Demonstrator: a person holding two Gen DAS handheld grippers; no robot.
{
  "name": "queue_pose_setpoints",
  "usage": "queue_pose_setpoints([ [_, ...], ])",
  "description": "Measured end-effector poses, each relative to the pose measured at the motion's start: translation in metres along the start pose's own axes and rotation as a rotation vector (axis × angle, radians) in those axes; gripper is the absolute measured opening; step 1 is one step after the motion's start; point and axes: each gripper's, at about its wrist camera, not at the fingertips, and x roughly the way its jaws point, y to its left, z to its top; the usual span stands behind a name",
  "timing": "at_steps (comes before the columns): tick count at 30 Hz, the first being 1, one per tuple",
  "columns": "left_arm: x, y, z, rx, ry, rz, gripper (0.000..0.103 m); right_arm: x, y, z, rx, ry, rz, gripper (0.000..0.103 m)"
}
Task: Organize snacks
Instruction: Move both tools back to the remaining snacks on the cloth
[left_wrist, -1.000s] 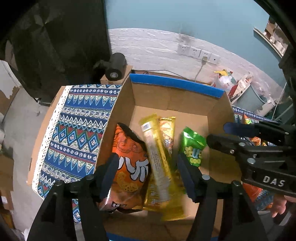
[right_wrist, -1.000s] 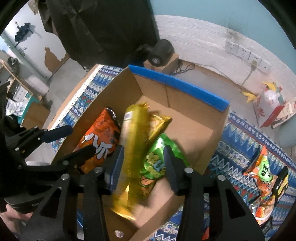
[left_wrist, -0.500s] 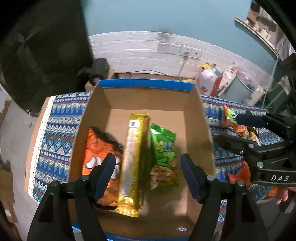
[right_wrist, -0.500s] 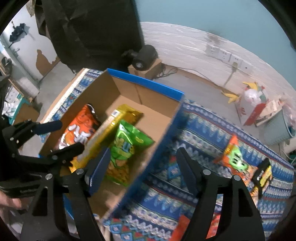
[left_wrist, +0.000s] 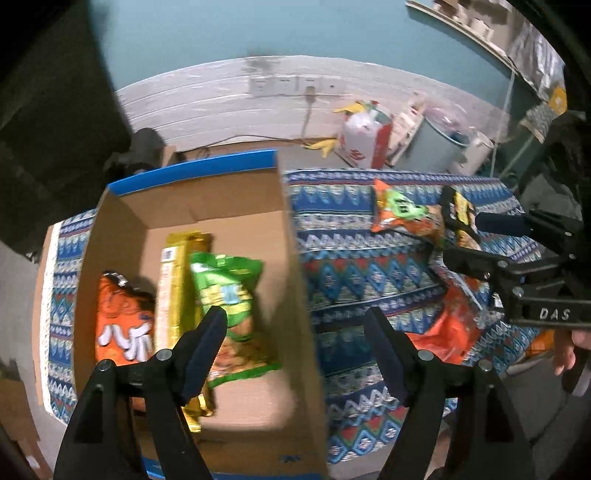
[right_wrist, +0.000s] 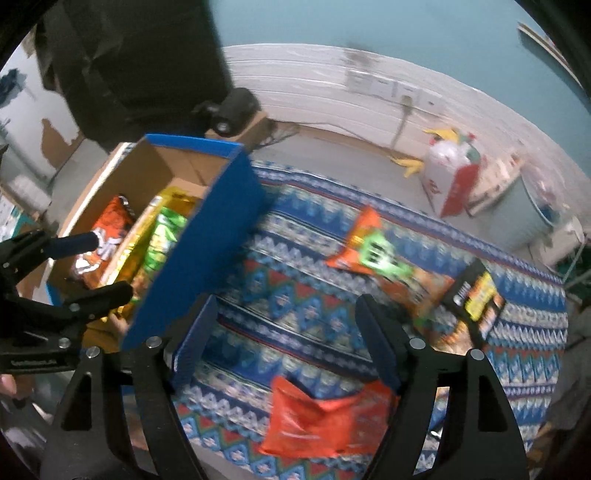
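Note:
A cardboard box (left_wrist: 291, 280) with blue rims holds an orange bag (left_wrist: 123, 325), a long gold packet (left_wrist: 177, 288) and a green bag (left_wrist: 229, 295). My left gripper (left_wrist: 295, 347) is open and empty above the box's right wall. My right gripper (right_wrist: 284, 339) is open and empty over the patterned cloth (right_wrist: 295, 288), right of the box (right_wrist: 199, 251). On the cloth lie an orange-green bag (right_wrist: 373, 251), a black-yellow bag (right_wrist: 476, 295) and a red-orange bag (right_wrist: 325, 421) close below the right gripper. The right gripper also shows in the left wrist view (left_wrist: 469, 240).
The cloth (left_wrist: 351, 266) covers the table to its edges. Behind the table a white wall with sockets (left_wrist: 291, 85), a white-red bag (left_wrist: 365, 136) and a black device (right_wrist: 232, 110) on a small carton stand on the floor.
The gold packet was let go and now lies in the box. Both grippers have swung right, the right one from over the box to over the loose bags on the cloth.

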Motion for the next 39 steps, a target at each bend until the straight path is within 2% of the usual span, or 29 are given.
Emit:
queue_pose_setpoints([
  [14,0.028,-0.098,-0.001,0.202,0.057,-0.053,0.079,-0.02,-0.094,-0.047,0.166,-0.008,-0.052,0.078],
  [22,0.055,-0.145,-0.009,0.295,0.125,-0.1,0.079,-0.025,-0.141,-0.08,0.252,0.001,-0.1,0.078],
  [31,0.087,-0.189,-0.026,0.379,0.207,-0.161,0.079,-0.019,-0.194,-0.126,0.38,0.052,-0.154,0.078],
  [39,0.117,-0.213,-0.045,0.452,0.281,-0.135,0.079,0.002,-0.225,-0.149,0.478,0.13,-0.206,0.078],
])
